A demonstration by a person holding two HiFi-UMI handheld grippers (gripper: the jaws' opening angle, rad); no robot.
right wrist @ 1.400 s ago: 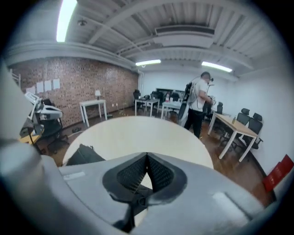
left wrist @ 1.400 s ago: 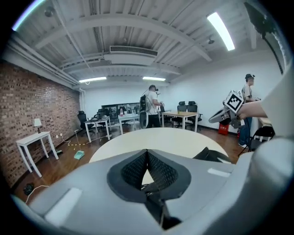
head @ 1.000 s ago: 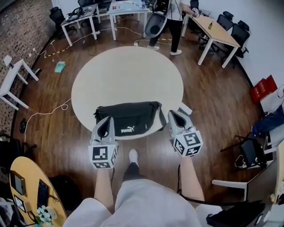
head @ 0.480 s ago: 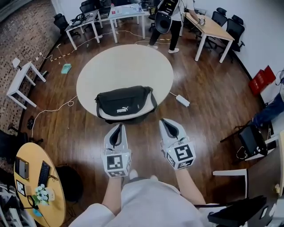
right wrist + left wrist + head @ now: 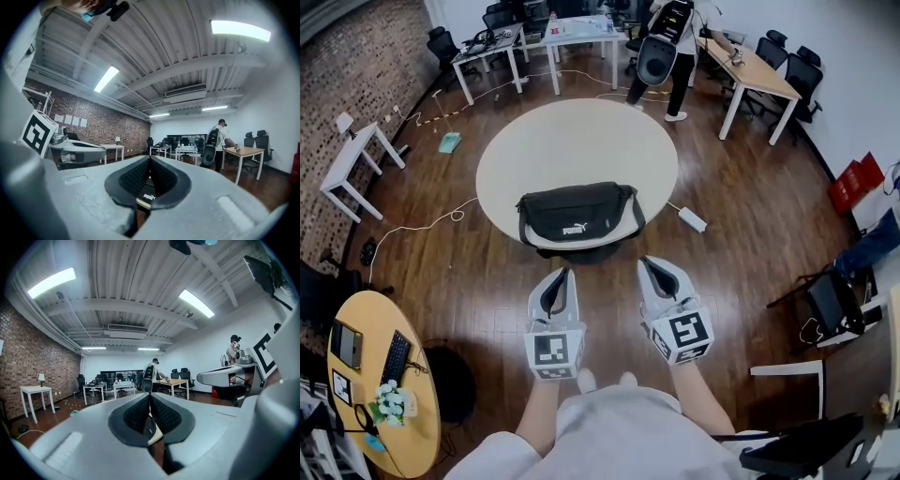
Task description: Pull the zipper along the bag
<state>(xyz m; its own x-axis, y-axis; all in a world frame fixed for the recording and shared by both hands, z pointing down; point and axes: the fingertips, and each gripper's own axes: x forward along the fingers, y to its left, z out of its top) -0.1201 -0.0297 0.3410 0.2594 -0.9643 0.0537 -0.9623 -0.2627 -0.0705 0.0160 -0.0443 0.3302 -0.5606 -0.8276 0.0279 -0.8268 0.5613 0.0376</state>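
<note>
A black shoulder bag with a white logo lies at the near edge of the round beige table. Its zipper is too small to make out. My left gripper and right gripper hover over the wooden floor, short of the table and apart from the bag. Both are shut with nothing between the pads. In the left gripper view the jaws meet in a thin line. The right gripper view shows its jaws pressed together too, with the bag's logo peeking through the gap below.
A white power strip and a cable lie on the floor beside the table. A person with a backpack stands at the far desks. A small yellow table is at my near left, a white side table farther left.
A second ago both grippers reached to the bag's near edge. They have since drawn back from the table and now hang over the floor, with the bag lying apart from them.
</note>
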